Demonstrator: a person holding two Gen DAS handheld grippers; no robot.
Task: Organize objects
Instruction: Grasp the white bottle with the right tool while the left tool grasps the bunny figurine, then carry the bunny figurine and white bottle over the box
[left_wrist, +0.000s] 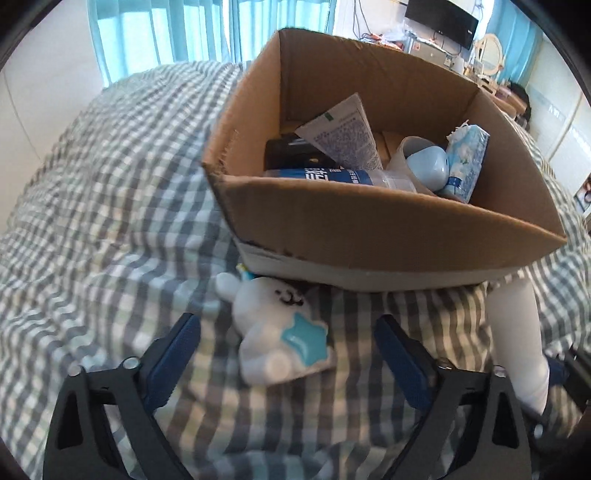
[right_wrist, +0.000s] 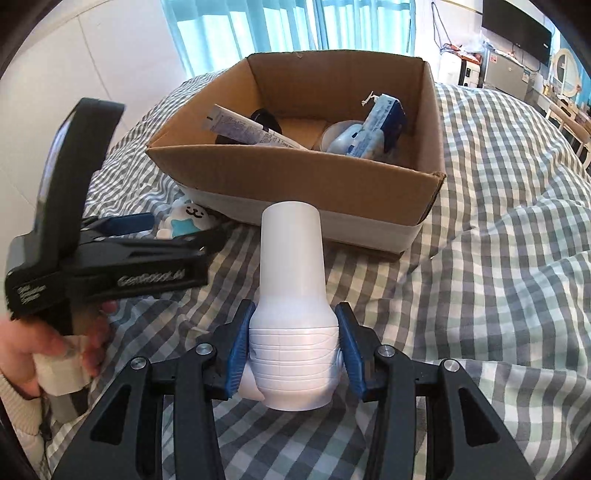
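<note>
A white plush toy (left_wrist: 275, 328) with a blue star lies on the checked bedspread, just in front of the cardboard box (left_wrist: 369, 225). My left gripper (left_wrist: 288, 332) is open, its blue fingers either side of the toy without touching it. My right gripper (right_wrist: 295, 332) is shut on a white plastic bottle-shaped object (right_wrist: 291, 295), held upright above the bed in front of the box (right_wrist: 295, 173). That white object also shows at the right of the left wrist view (left_wrist: 517, 332). The plush toy (right_wrist: 186, 219) and the left gripper show at left in the right wrist view.
The box holds a white tube (left_wrist: 343, 133), a blue-labelled bottle (left_wrist: 325, 175), a tissue pack (left_wrist: 465, 162), a pale blue case (left_wrist: 428, 166) and a black item (left_wrist: 291, 151). The checked bedspread (right_wrist: 498, 258) spreads all round. Curtains, a desk and a monitor stand behind.
</note>
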